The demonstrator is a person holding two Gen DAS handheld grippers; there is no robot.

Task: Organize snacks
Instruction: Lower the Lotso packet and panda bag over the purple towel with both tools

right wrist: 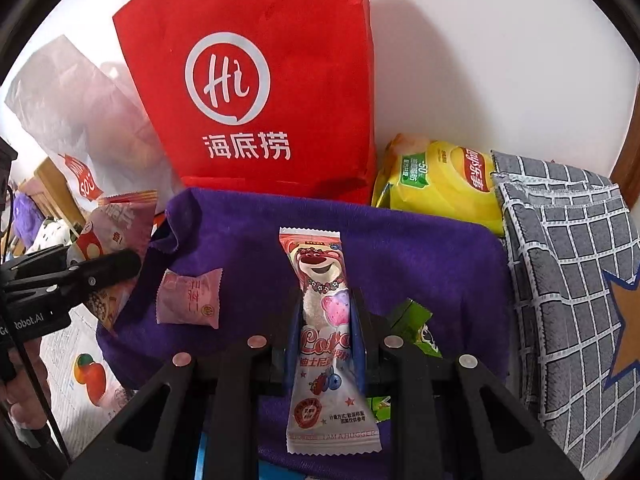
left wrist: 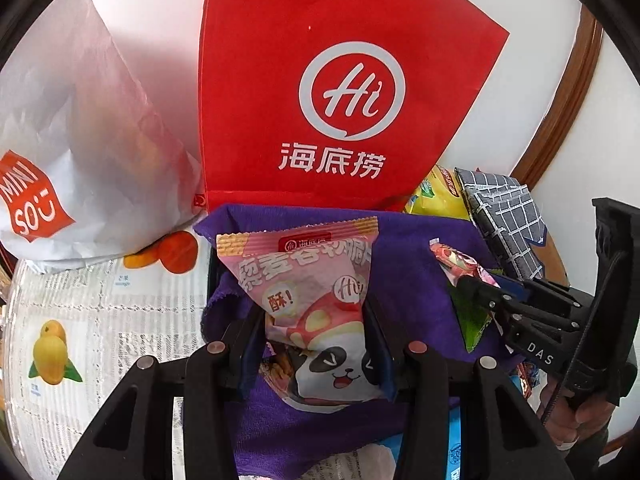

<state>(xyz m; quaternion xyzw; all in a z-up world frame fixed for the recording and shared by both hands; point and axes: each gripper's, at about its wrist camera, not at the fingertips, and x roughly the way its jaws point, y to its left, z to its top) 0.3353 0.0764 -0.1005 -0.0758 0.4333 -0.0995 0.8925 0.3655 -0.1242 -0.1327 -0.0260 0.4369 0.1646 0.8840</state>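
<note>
I had both claws loaded over the purple cloth (right wrist: 400,240), which I used as my landmark. The left gripper (left wrist: 316,344) was clamped on the pink panda snack packet (left wrist: 316,300), its pads pressing the packet's lower half while the sealed top stood up above the cloth's near-left part. The right gripper (right wrist: 326,340) was closed tight on the slim bear candy stick (right wrist: 320,320), gripping it around the middle, with the stick pointing up the cloth toward the red bag (right wrist: 260,92) standing just behind the cloth's back edge.

A small pink sachet (right wrist: 188,298) lay on the cloth's left part, and a green wrapper (right wrist: 416,320) sat on the cloth just right of my right claw. The yellow chip bag (right wrist: 440,180) leaned beyond the cloth's back-right corner, beside a grey checked cloth (right wrist: 568,280).

I judged the step to be setting both snacks down in order on the cloth. To do it well, I meant to keep each packet clear of the sachet and wrapper, lower until the packet lay flat, and only then release, so neither tipped or slid off the cloth's edge.
</note>
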